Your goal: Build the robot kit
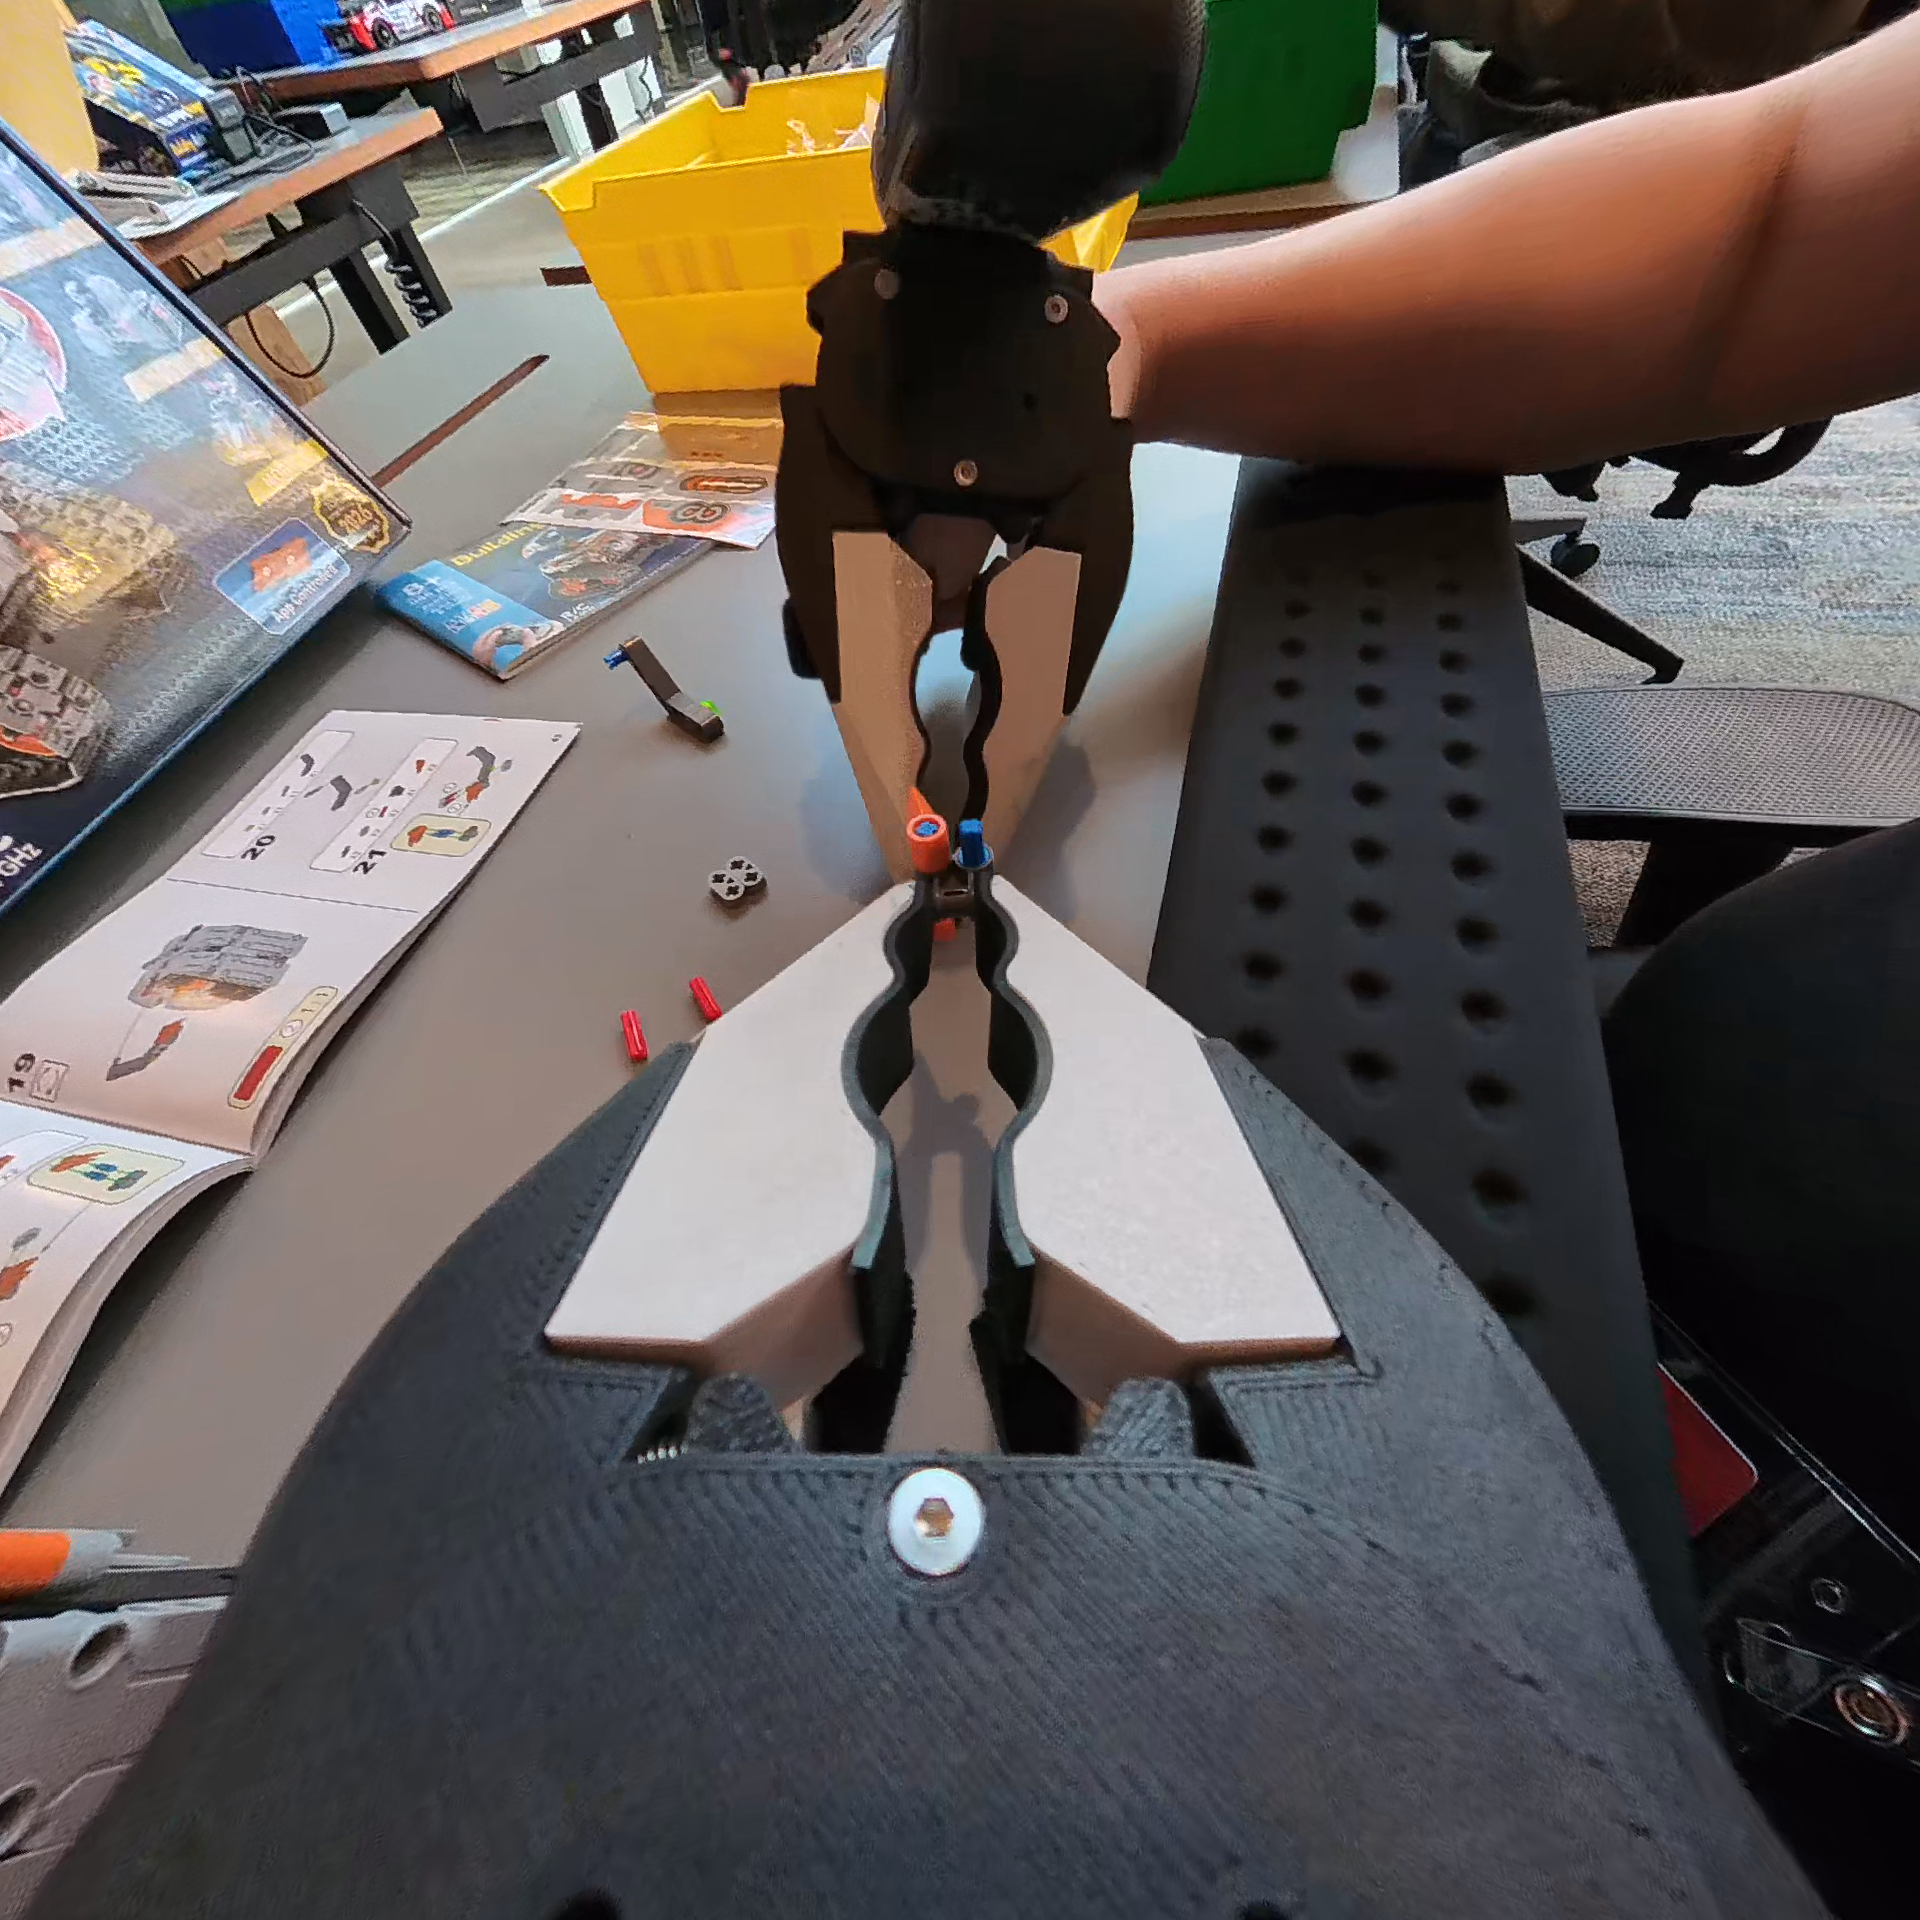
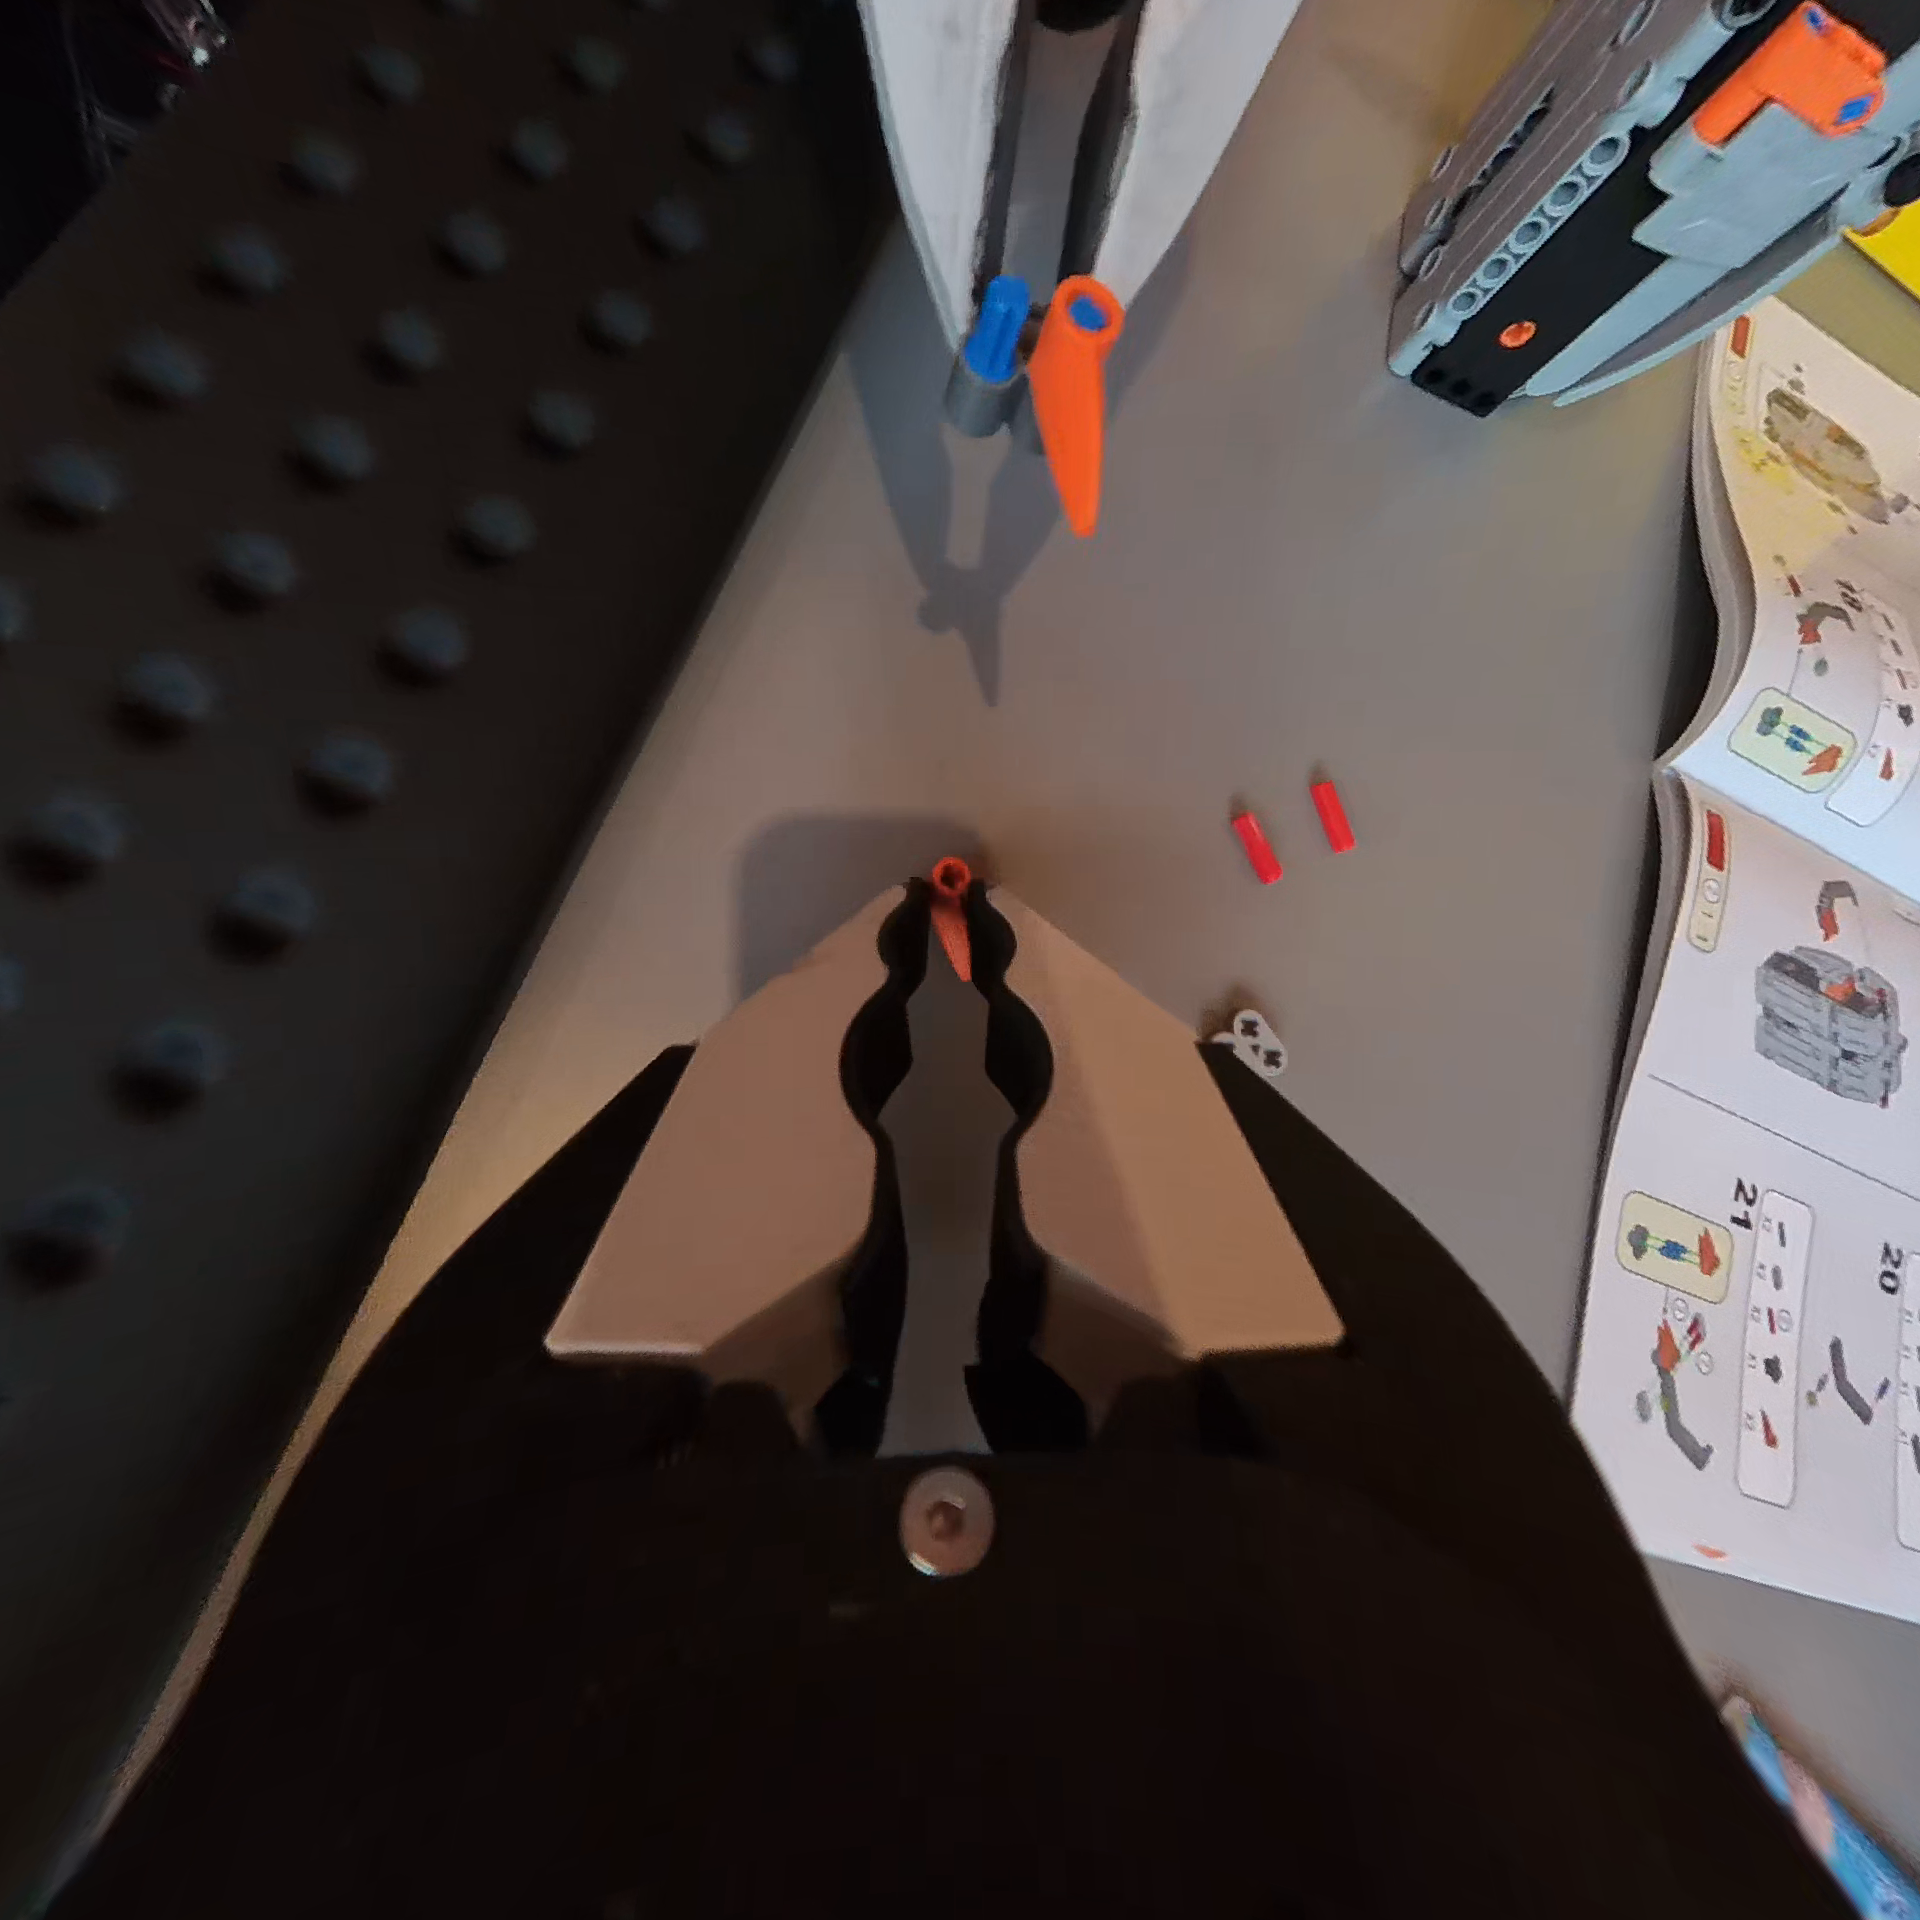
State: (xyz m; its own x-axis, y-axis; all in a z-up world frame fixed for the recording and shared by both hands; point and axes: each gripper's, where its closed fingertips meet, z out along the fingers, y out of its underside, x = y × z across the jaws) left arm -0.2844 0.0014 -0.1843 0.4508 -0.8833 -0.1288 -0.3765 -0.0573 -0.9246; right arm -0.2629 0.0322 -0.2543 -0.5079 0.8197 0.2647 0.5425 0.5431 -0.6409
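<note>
Between the right gripper (image 2: 951, 883) jaws, clenched, an orange spike (image 2: 952, 925); left gripper (image 1: 951, 883) jaws gripping a blue-pinned piece (image 1: 961, 868).

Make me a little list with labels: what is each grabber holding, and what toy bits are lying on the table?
left gripper: shut on small assembly with blue pin and orange spike
right gripper: shut on orange spike piece
loose on table: two red pins, grey connector, black angled beam
nearby: open instruction booklet, yellow bin
</note>
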